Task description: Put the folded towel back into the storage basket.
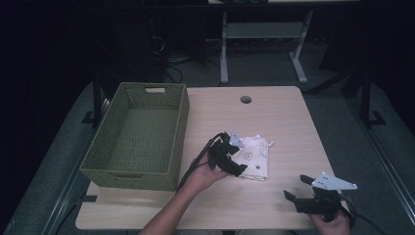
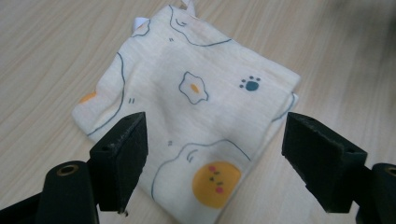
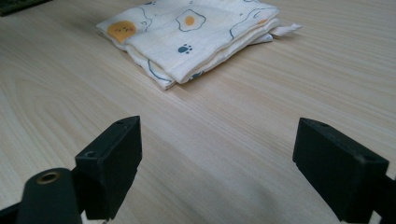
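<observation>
A folded cream cloth (image 1: 254,156) printed with fried eggs and a paw mark lies flat near the middle of the wooden table (image 1: 274,112). My left gripper (image 1: 230,154) hovers over the cloth's left edge, open, its jaws straddling the near corner of the cloth (image 2: 196,107) with nothing pinched. My right gripper (image 1: 298,188) rests low near the table's front right, open and empty, pointing toward the cloth (image 3: 191,32) from some distance away.
A green woven basket (image 1: 125,169) stands on the left side of the table, close to the left arm. A round cable hole (image 1: 245,99) sits near the far edge. Table legs and cables stand on the floor beyond.
</observation>
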`<state>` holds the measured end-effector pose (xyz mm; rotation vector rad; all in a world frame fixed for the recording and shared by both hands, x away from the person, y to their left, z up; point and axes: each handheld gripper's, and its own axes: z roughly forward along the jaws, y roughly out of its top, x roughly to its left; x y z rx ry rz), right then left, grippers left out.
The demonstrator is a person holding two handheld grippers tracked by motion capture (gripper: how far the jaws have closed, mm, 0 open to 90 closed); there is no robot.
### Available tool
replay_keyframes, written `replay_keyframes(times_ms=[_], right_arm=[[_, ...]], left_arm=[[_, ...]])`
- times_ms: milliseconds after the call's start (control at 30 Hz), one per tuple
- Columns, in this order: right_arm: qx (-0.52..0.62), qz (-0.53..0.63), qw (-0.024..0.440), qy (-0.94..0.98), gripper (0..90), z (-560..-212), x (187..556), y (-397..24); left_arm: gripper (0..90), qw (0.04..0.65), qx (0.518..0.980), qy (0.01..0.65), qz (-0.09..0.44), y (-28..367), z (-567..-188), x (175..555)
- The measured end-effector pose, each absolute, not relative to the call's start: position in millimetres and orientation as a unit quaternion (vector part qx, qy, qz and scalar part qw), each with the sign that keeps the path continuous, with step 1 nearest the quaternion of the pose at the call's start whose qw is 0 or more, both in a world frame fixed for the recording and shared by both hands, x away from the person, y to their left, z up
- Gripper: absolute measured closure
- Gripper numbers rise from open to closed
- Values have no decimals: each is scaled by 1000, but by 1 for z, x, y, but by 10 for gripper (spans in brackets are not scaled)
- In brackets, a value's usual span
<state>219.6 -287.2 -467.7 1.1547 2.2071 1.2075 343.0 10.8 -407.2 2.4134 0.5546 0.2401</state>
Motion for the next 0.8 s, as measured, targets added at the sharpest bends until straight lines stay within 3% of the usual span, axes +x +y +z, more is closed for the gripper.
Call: replay_keyframes(times_ms=[333,467,500,800], right_arm=[[400,433,184,787,149,-466,219,-285],[397,432,182,789,149,-466,218,-284],[396,432,181,790,149,-466,218,-283],[395,431,180,791,149,-467,218,-282]], left_arm=[[216,290,924,240,67,-18,-425,376],[237,270,928,250,57,-23,-434,387],[286,264,930,249,51,-23,-437,389],[320,258,932,250,51,-32,-443,390]])
